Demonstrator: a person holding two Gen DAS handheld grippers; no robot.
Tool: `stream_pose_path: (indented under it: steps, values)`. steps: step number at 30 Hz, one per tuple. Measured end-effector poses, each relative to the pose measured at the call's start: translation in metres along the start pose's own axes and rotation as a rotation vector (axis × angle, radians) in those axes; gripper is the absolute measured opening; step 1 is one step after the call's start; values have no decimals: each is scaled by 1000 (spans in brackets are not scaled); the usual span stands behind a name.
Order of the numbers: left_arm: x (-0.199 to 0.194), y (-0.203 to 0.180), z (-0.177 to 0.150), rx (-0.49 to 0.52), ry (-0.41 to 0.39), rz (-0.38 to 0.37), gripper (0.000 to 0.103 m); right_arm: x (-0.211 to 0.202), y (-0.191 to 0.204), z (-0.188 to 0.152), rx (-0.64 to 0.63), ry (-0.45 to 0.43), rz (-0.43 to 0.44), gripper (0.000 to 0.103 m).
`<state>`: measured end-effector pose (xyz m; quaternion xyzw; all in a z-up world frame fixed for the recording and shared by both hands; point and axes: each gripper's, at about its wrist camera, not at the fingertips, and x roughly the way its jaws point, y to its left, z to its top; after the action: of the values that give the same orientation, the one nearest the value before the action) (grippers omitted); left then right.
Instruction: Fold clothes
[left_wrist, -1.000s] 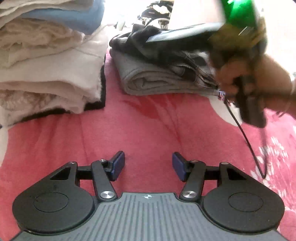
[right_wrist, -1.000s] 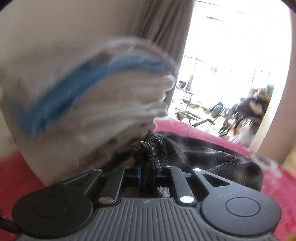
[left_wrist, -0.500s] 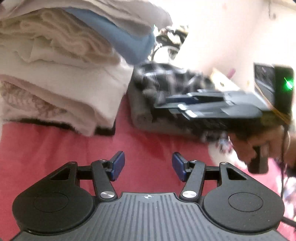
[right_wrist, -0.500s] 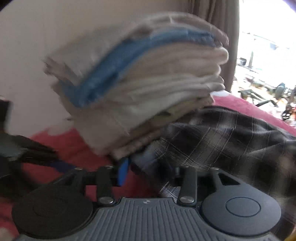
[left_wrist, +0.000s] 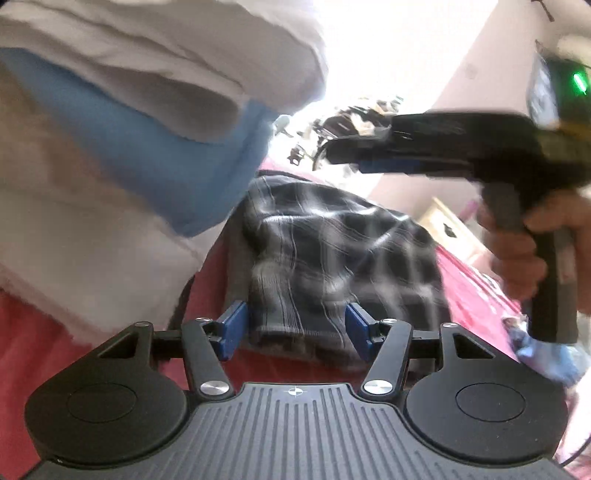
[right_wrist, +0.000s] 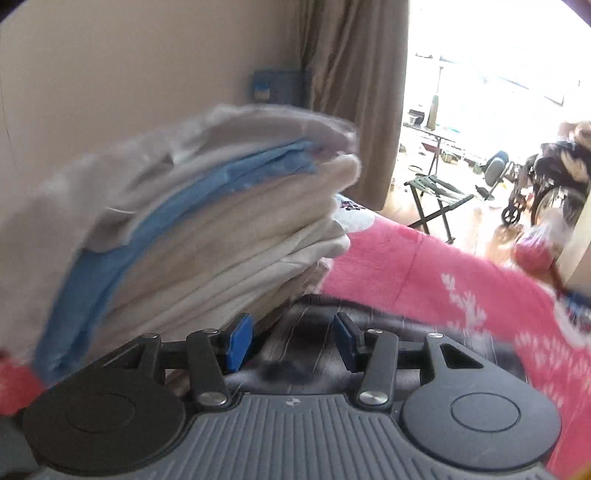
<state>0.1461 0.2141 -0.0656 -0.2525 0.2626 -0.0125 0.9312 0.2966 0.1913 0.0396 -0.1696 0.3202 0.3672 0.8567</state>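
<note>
Plaid garment (left_wrist: 332, 251): folded, atop grey one, beside white-and-blue folded stack (left_wrist: 110, 147) on pink bed (right_wrist: 424, 266), likely sorted by colour. Left tongs (left_wrist: 295, 328) part-open, empty; right tongs (right_wrist: 291, 341) part-open above it, gripping nothing

Your left wrist camera looks down along its blue-padded fingers (left_wrist: 232, 334), close over the dark plaid folded garment (left_wrist: 332, 251) on the pink fleece bed cover (left_wrist: 33, 332). Your right wrist camera faces the bright window, low over that garment (right_wrist: 295, 347). Both views share the tall stack of folded white and blue cloths (left_wrist: 110, 147) (right_wrist: 192, 229).
</note>
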Motion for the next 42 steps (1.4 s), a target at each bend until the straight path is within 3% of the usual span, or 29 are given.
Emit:
stream_pose_path:
  steps: [7,13,16,23,29,32,37,42]
  values:
    - [20,1,2,-27,-3,54,36,69,26,13,-131,140,-57,53]
    - [18,-11,-5,76,-31,47,18,102,26,8,-138,203,-111,64]
    - [17,-18,-9,135,-49,55,15,114,21,5,-124,205,-117,69]
    - [13,-33,-21,322,-99,77,12,101,-5,-14,-9,127,-130,69]
    - [13,-46,-30,470,-128,103,12,114,15,-16,-140,159,-167,72]
    - [13,-51,-32,526,-136,114,12,118,23,-19,-186,158,-201,62]
    - [12,-51,-32,545,-142,121,11,103,8,-18,-80,85,-191,34]
    - [10,-44,-29,503,-147,114,10,79,-8,-14,68,-51,-207,25]
